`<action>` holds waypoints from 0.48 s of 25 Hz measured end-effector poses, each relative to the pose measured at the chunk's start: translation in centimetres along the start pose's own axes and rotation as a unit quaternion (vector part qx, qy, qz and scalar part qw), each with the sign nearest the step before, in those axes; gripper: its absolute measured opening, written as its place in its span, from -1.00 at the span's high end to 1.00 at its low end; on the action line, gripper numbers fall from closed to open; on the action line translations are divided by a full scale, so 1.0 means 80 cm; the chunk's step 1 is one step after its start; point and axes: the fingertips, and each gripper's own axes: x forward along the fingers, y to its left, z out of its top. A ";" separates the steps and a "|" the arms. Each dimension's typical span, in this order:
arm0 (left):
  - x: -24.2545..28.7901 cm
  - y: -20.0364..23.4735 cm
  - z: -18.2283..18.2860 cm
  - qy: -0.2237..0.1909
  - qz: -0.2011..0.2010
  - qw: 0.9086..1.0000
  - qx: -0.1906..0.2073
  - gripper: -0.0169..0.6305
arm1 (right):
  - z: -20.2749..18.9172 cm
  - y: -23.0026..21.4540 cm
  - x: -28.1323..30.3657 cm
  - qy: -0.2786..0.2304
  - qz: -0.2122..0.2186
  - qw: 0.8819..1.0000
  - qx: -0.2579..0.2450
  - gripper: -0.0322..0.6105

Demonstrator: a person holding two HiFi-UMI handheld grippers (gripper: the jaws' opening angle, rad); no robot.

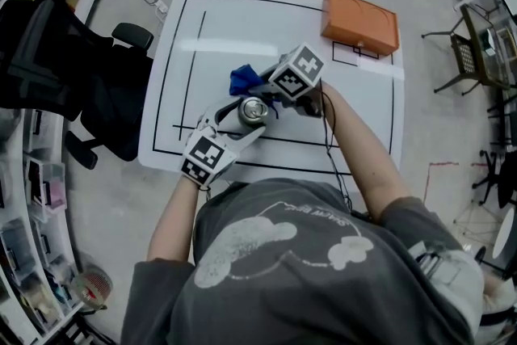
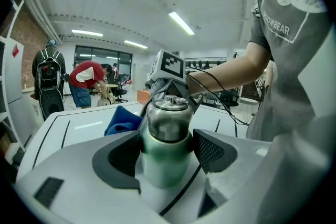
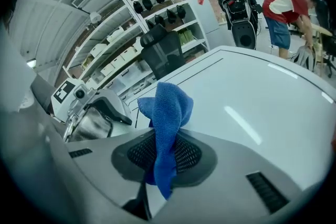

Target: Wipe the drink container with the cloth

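Drink container (image 2: 166,131) upright in grip of left gripper (image 2: 167,153); blue cloth (image 3: 169,107) pinched in closed right gripper (image 3: 165,156), just beside.

a white table (image 1: 242,36) with black lines carries an orange box (image 1: 360,22) at its far right corner.

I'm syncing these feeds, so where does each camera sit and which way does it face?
Head view: on the person's head, facing steeply down at the table; shows both forearms, shirt, left claw, right claw.
Left gripper view: on the left claw, facing along its jaws gripping the drink bottle; shows the right arm, torso.
Right gripper view: on the right claw, facing along its jaws pinching the blue cloth; no clear body part.
Shared: bottle and cloth in all three.
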 end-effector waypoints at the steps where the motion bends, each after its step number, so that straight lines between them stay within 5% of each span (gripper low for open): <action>1: -0.001 0.001 0.000 -0.001 -0.001 1.000 0.000 -0.02 | -0.002 -0.002 0.003 0.004 -0.004 1.000 0.002 0.70; 12: -0.004 0.000 -0.002 -0.010 -0.007 1.000 0.002 -0.02 | -0.018 -0.014 0.004 -0.011 -0.054 0.998 0.032 0.70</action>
